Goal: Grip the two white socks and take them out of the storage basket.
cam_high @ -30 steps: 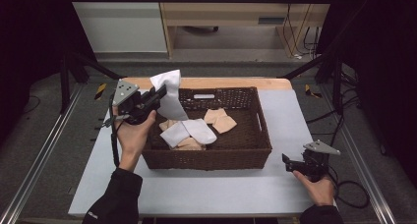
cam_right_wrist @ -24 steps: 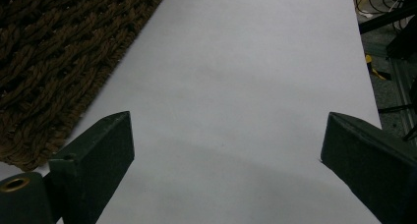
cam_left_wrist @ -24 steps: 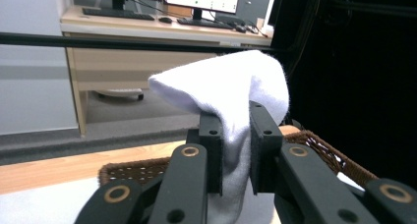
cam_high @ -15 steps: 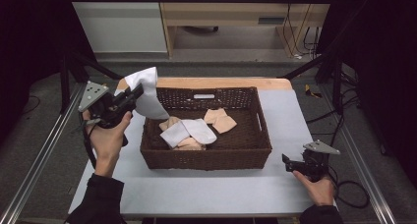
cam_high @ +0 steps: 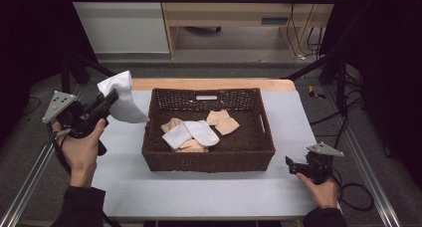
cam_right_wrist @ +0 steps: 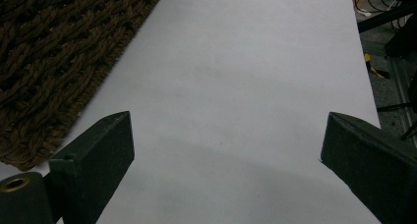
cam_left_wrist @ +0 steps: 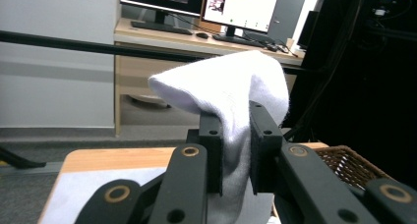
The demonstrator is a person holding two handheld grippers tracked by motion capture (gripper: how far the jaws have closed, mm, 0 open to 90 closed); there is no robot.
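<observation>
High view: left claw [cam_high: 110, 98] clenched on white sock [cam_high: 122, 98], held above the worktop [cam_high: 199, 194] left of the wicker basket [cam_high: 209, 160]; sock hangs basket-ward; right claw [cam_high: 291, 163] released.

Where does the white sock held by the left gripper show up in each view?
High view: white sock at left, off the basket's left end, clamped in the left gripper.
Left gripper view: sock centre, pinched between the jaws.
Right gripper view: not in it.
Shared landmark: the basket, at far right and top left.
</observation>
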